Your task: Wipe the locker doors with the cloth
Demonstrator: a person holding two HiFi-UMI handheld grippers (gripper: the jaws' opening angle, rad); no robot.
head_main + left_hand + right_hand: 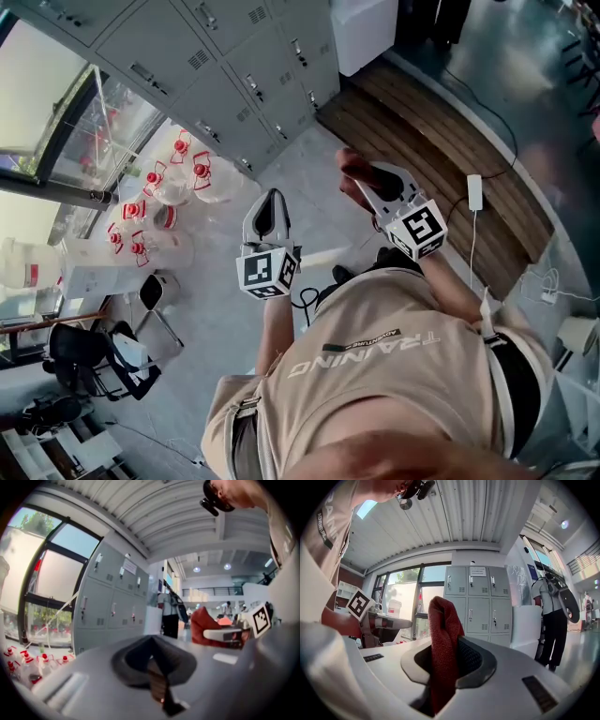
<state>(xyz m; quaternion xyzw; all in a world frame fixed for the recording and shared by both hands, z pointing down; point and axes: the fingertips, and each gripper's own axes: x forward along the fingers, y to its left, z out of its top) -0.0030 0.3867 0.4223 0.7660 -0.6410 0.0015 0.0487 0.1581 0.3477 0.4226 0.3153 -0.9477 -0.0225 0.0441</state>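
Right gripper view: one red cloth [442, 620] clamped in right hand-held gripper [449, 657]; left hand-held gripper [153, 663] seemingly closed, empty.

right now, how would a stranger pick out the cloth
Facing the grey lockers, find the right gripper. The cloth stands up between its shut jaws: dark red and woven, while the left gripper holds nothing.

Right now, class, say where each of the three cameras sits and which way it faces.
Head view: on the person's head, facing steeply down onto torso, left gripper, right gripper and lockers.
Left gripper view: rides the left gripper, facing the lockers past its shut jaws.
Right gripper view: rides the right gripper, facing the lockers past the red cloth it grips.
Shared: all show the lockers.
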